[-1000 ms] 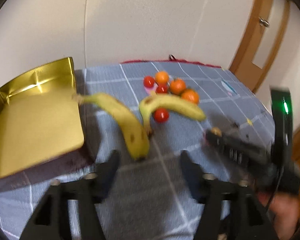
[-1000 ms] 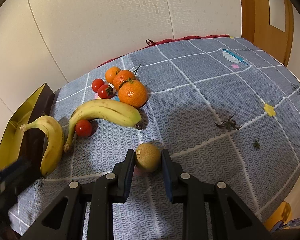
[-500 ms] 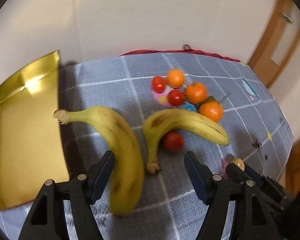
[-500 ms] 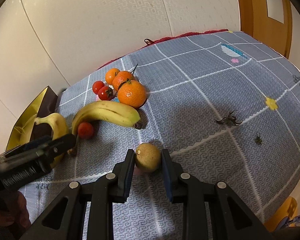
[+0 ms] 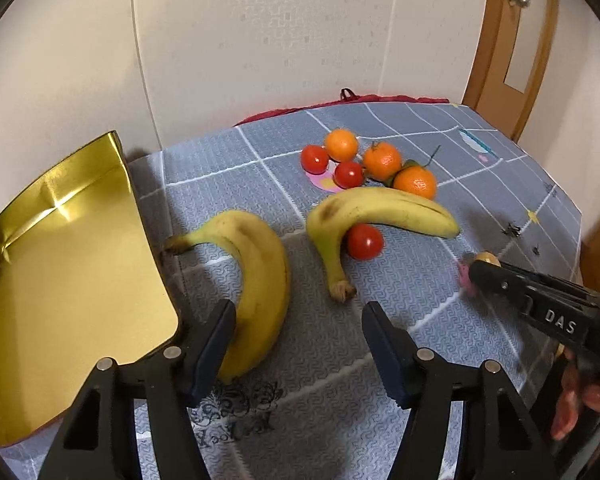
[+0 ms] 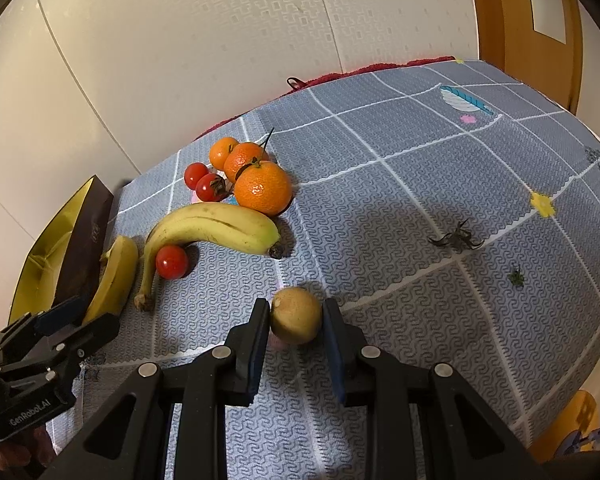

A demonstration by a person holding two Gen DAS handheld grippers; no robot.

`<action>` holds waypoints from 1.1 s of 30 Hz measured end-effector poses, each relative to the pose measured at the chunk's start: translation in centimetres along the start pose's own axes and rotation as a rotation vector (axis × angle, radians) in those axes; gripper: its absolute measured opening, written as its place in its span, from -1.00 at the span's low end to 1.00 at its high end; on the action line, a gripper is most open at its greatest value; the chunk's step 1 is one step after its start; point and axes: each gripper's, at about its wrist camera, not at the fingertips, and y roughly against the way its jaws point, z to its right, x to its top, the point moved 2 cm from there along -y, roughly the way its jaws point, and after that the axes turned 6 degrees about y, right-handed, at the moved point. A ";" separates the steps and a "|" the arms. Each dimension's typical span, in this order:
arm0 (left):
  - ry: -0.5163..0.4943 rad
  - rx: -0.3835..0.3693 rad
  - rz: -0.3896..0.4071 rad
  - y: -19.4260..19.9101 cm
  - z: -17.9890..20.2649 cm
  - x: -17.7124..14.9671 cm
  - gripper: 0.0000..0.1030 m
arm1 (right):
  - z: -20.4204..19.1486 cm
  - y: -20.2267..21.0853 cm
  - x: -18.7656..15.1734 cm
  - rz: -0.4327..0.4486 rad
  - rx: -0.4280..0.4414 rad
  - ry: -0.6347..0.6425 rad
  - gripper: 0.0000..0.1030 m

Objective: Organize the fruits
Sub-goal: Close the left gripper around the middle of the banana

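Note:
My left gripper (image 5: 300,336) hangs low over the grey checked cloth, its jaws closing. The lower end of a yellow banana (image 5: 256,280) lies between them, against the left finger (image 5: 216,340) and well clear of the right one. A second banana (image 5: 380,208) curves over a red tomato (image 5: 364,241). Behind it sit three oranges (image 5: 414,182) and two more tomatoes (image 5: 314,159). My right gripper (image 6: 296,320) is shut on a small brown round fruit (image 6: 296,314) resting on the cloth.
An open gold tray (image 5: 60,280) with a dark outer wall lies at the left, close beside the first banana. The cloth's edge drops off at the right. A wooden door (image 5: 504,40) stands at the back right beside the white wall.
My left gripper has moved in and down over the left banana, which now lies between its fingers, and its view has rolled. The right gripper has kept still on the brown fruit.

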 end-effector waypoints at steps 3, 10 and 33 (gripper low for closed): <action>-0.001 0.007 0.004 -0.1 0.2 0.4 0.16 | -0.3 -0.1 0.0 0.001 -0.006 0.011 -0.47; -0.115 0.112 0.030 -0.8 0.6 0.1 -0.16 | -0.4 -0.1 0.0 0.002 -0.008 0.016 -0.47; -0.199 0.007 -0.004 1.6 0.7 -3.6 -0.45 | -0.6 -0.1 0.1 0.000 -0.001 0.003 -0.47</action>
